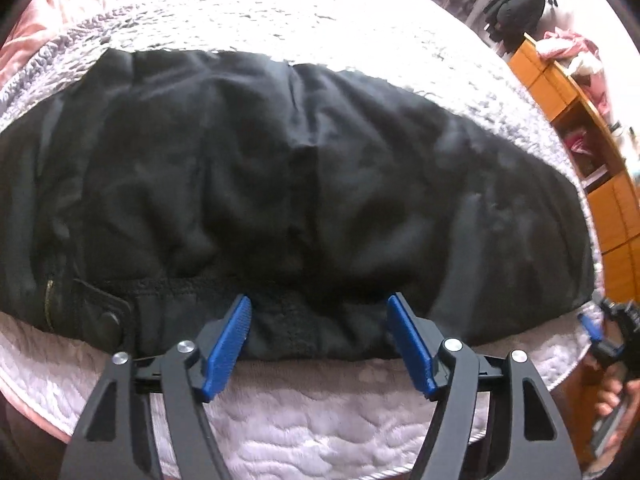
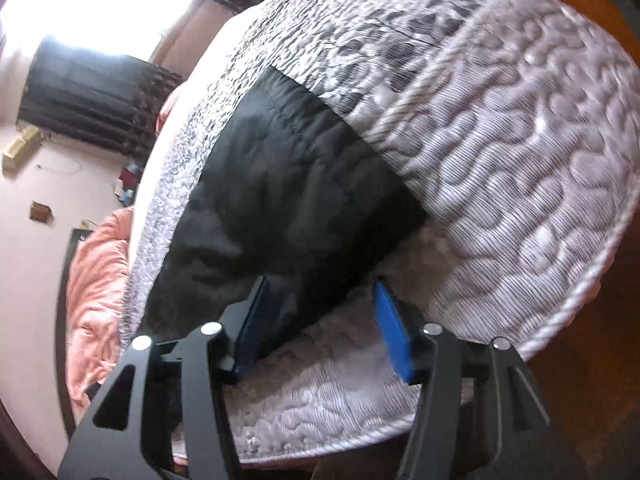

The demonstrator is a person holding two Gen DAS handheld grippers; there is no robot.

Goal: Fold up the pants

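pants (image 1: pixel 280 184) flat on quilt (image 1: pixel 320 412) | left tongs (image 1: pixel 318 312) apart, angled down | right tongs (image 2: pixel 320 300) apart

You're running the left gripper (image 1: pixel 320 336) and right gripper (image 2: pixel 320 330): both showing matte black linkage arms, silver round pivot screws, ribbed blue pads (image 1: pixel 226 344). Triangular cutouts are showing in the outer arms.
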